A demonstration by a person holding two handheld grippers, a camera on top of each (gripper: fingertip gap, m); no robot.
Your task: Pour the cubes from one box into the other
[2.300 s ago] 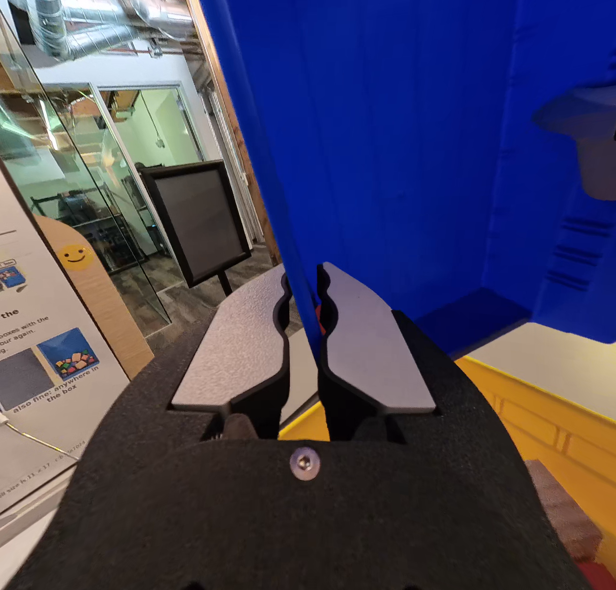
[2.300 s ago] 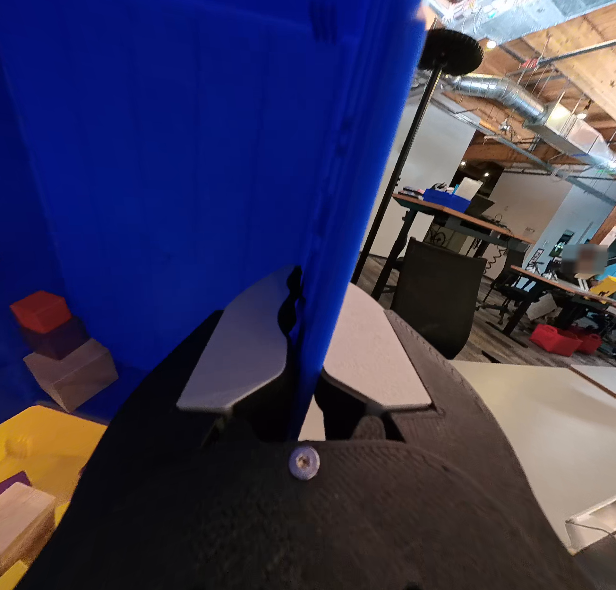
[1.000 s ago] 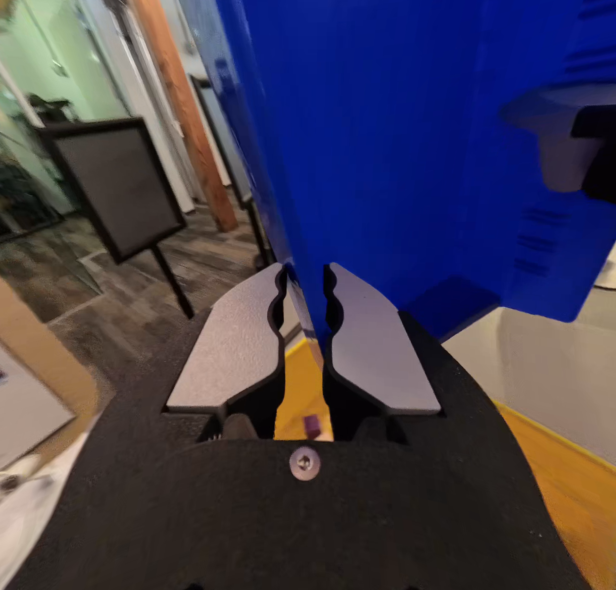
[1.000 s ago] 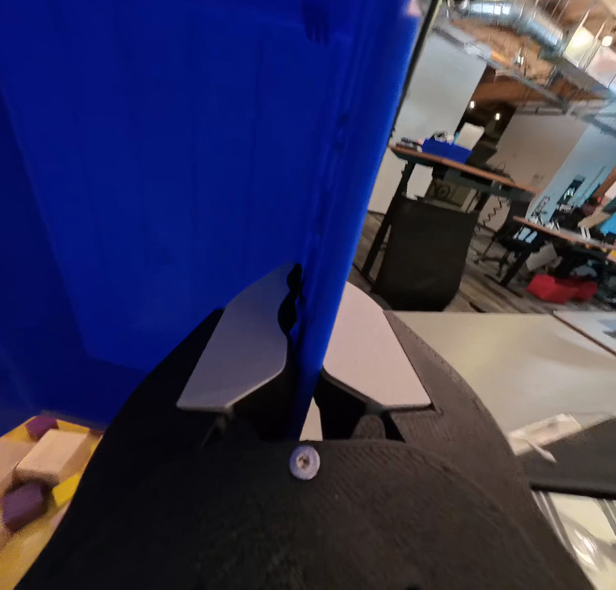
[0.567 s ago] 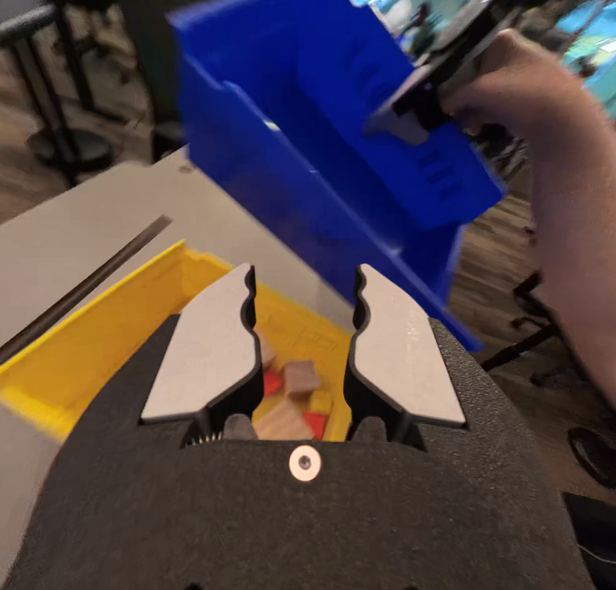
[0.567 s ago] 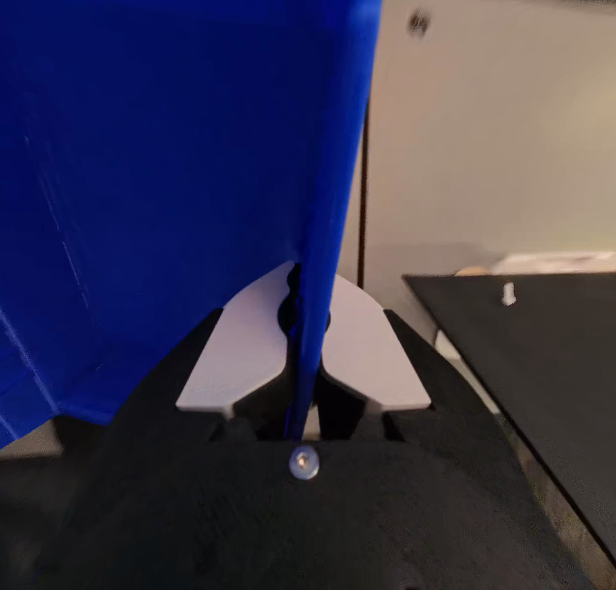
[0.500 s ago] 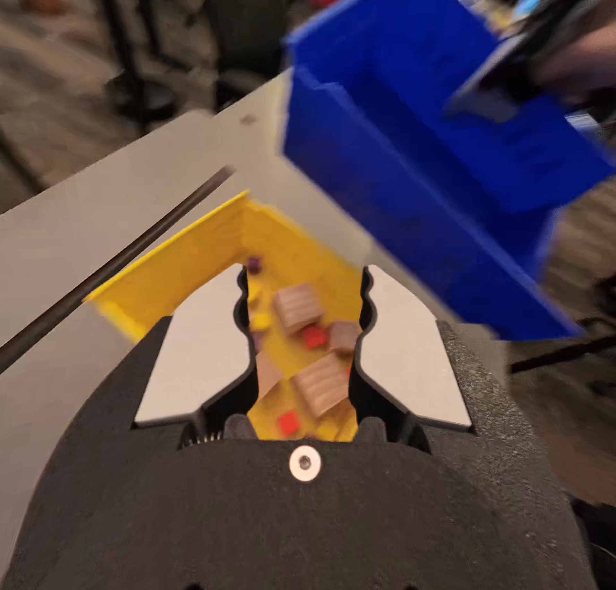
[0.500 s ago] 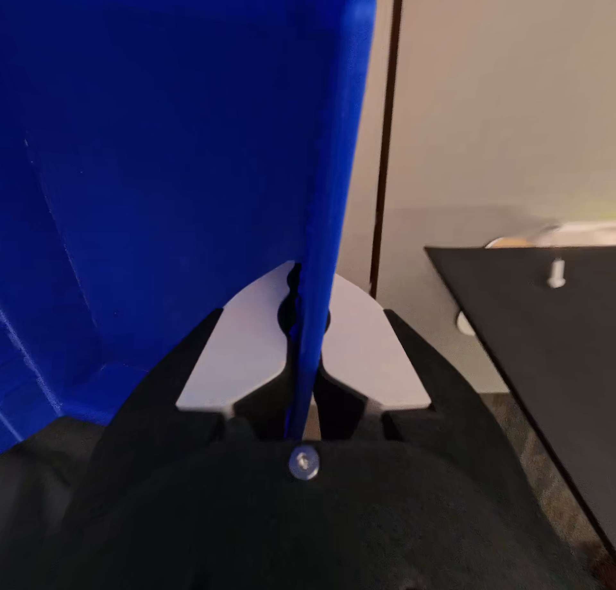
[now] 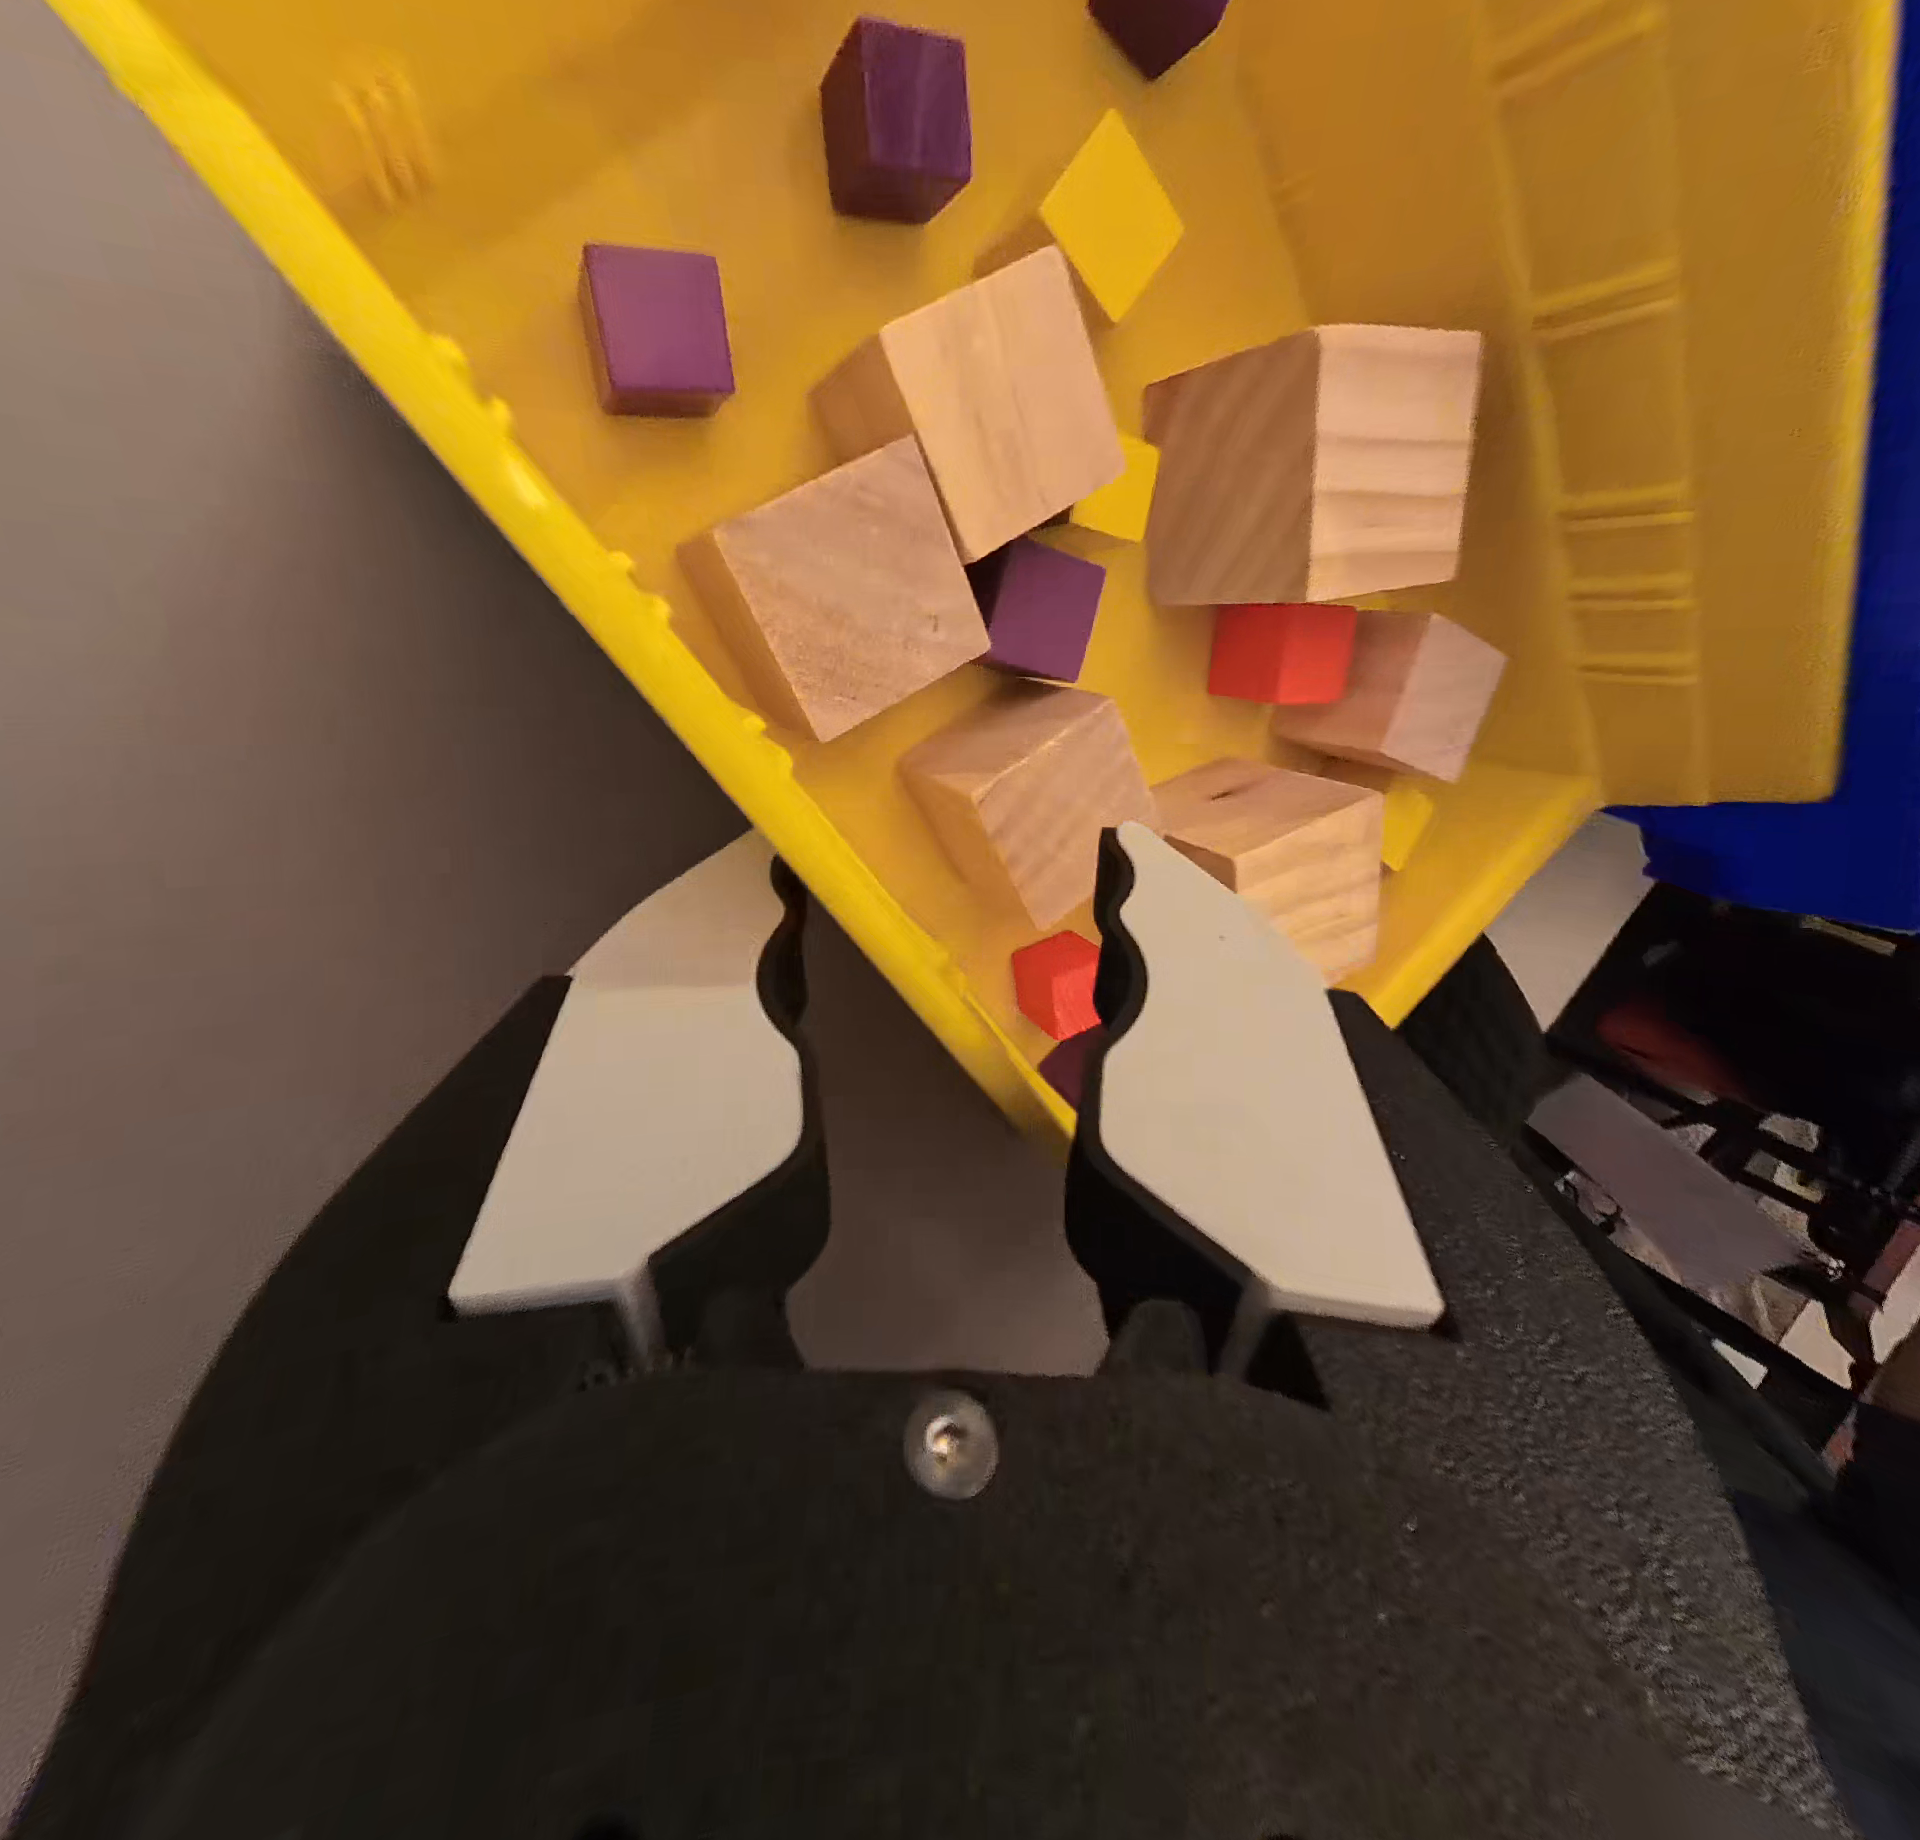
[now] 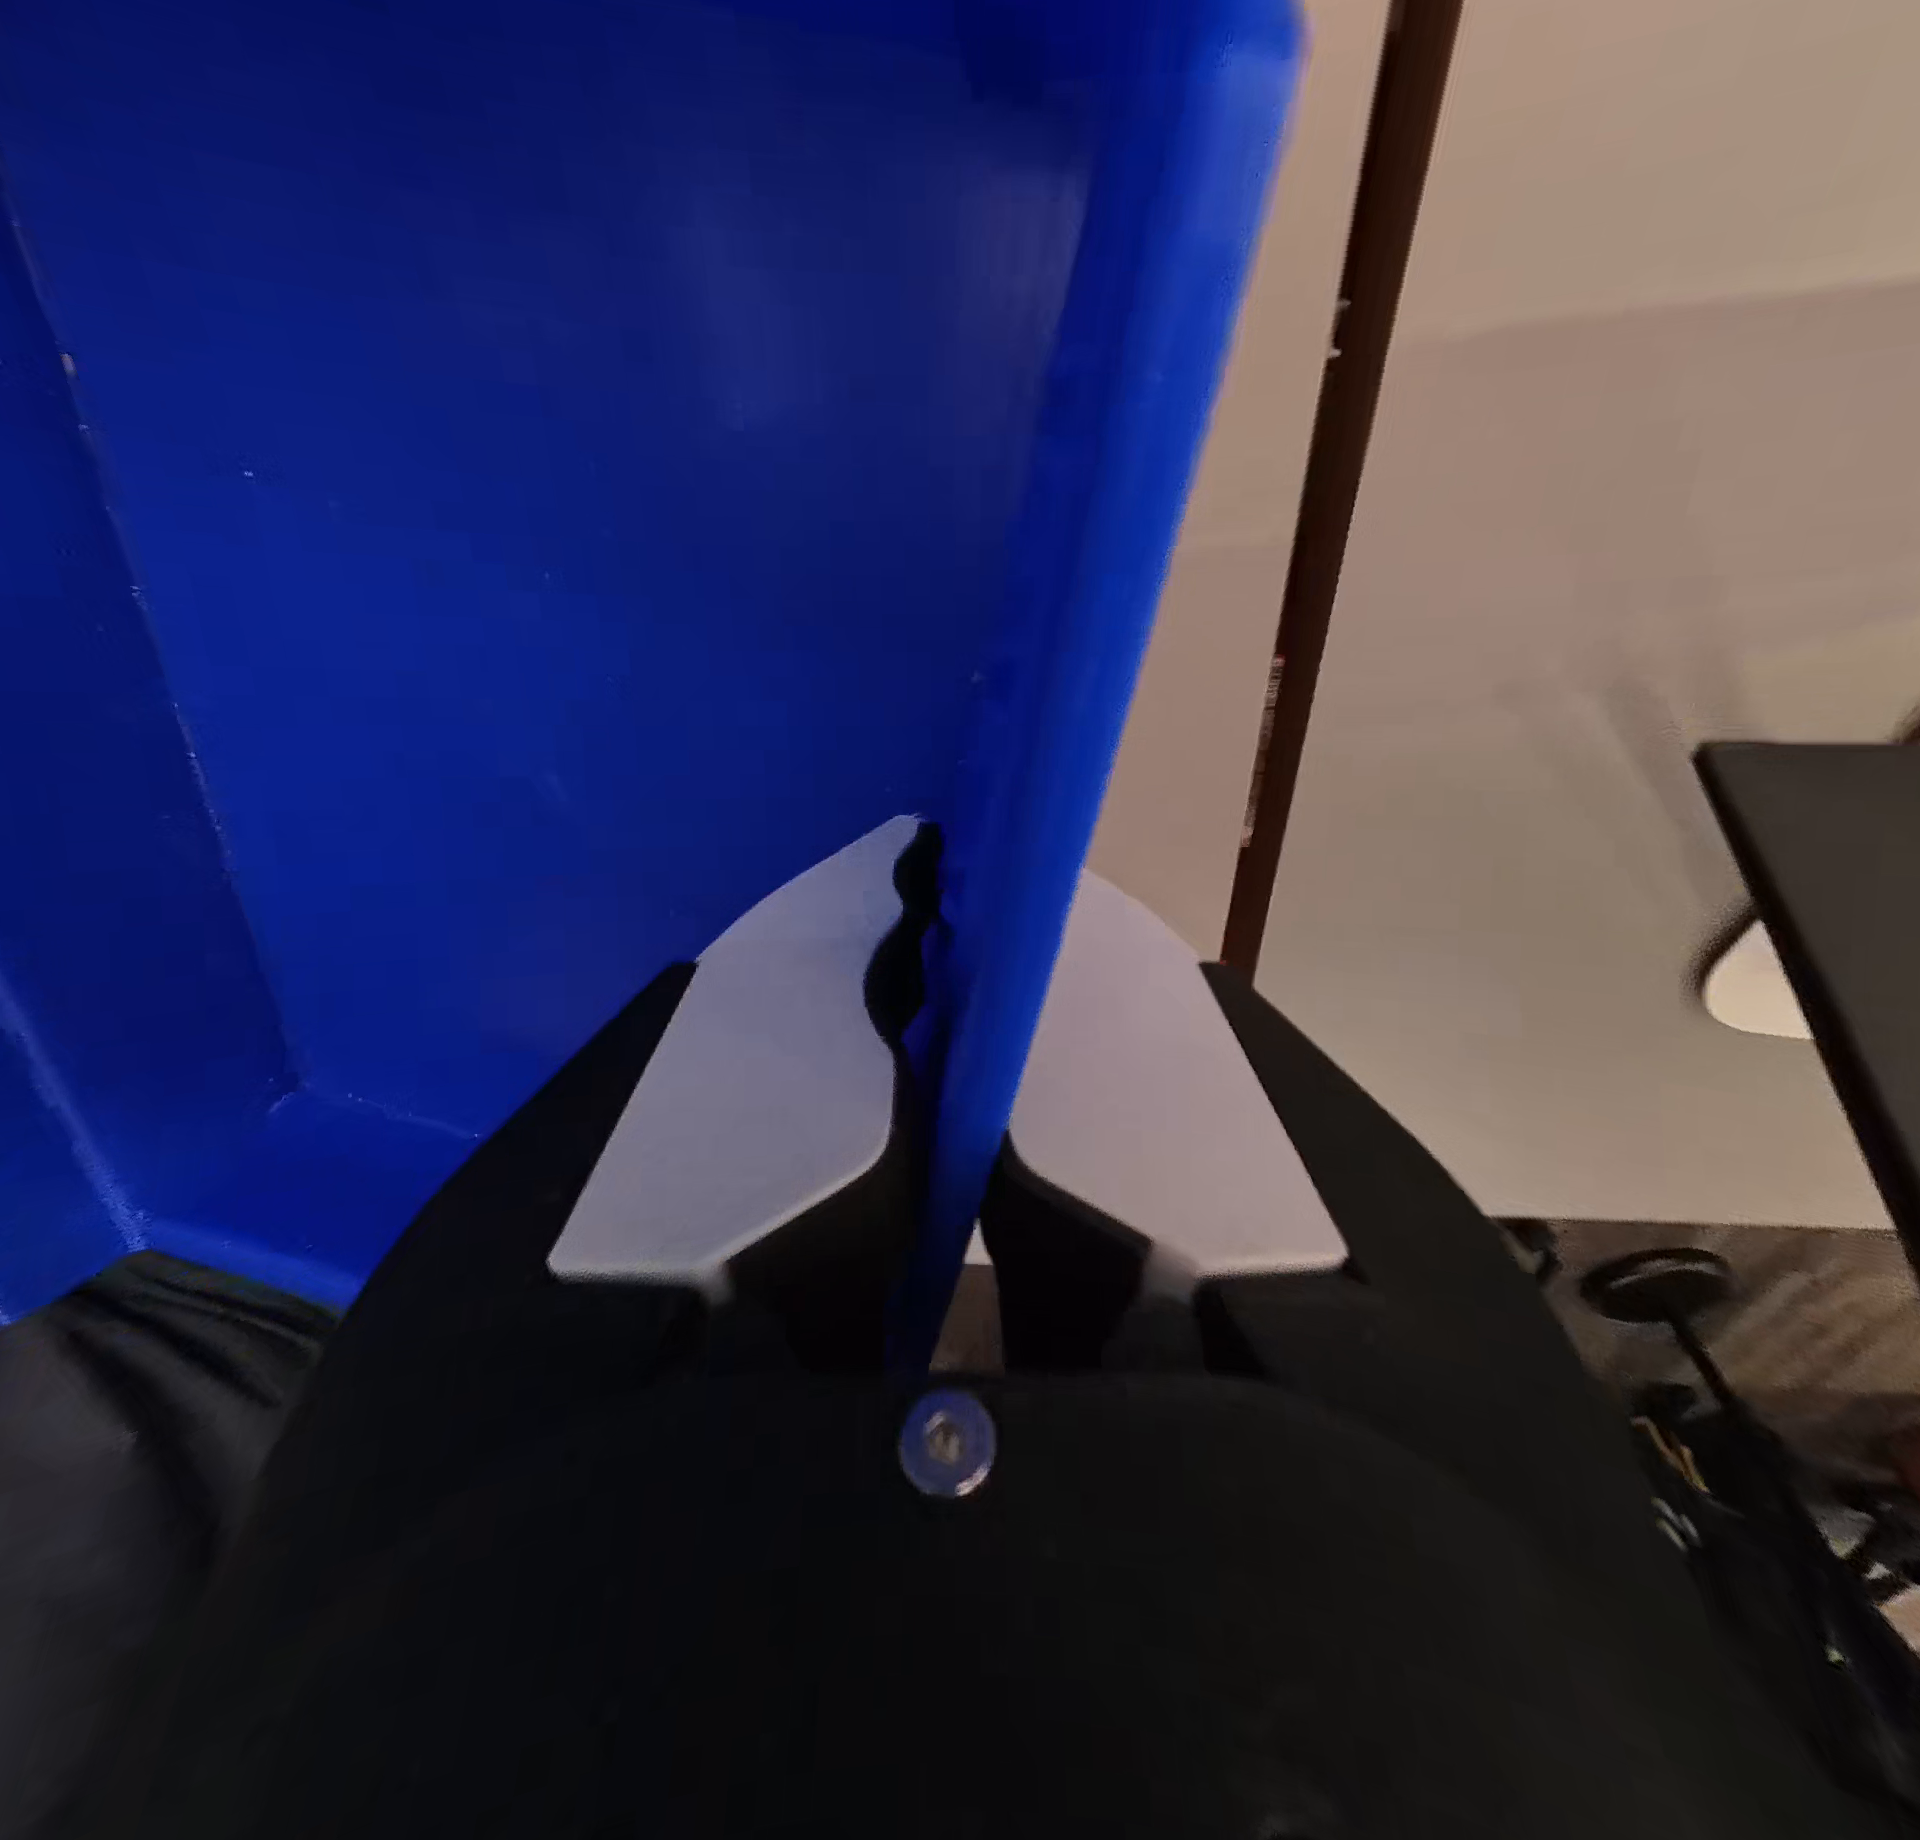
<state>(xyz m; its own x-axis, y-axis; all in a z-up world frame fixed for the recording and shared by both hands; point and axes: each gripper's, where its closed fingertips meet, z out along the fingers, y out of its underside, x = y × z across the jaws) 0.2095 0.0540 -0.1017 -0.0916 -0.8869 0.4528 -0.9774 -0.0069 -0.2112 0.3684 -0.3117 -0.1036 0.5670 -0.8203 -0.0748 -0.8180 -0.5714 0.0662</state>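
Note:
The yellow box [image 9: 436, 377] lies on the table and holds several wooden cubes [image 9: 997, 398], purple cubes [image 9: 655, 336], red cubes [image 9: 1283, 652] and yellow cubes [image 9: 1112, 211]. My left gripper [image 9: 940, 845] is open and straddles the yellow box's near wall, with one finger outside and one inside; I cannot tell if it touches. The blue box [image 10: 520, 440] fills the right wrist view, and no cube shows in the part I see. My right gripper [image 10: 987, 855] is shut on its side wall. The blue box's edge also shows in the left wrist view [image 9: 1901, 440], to the right of the yellow box.
The grey table top [image 9: 260, 647] runs left of the yellow box. In the right wrist view a dark thin strip [image 10: 1340, 440] crosses the pale table [image 10: 1558, 543], and a black flat panel [image 10: 1849, 959] lies at the right. Dark floor clutter shows beyond the table edge [image 9: 1714, 1219].
My left gripper let go of the blue box's wall, opened and came down onto the yellow box's wall. My right gripper kept hold of the blue box and swung it downward, off to the right.

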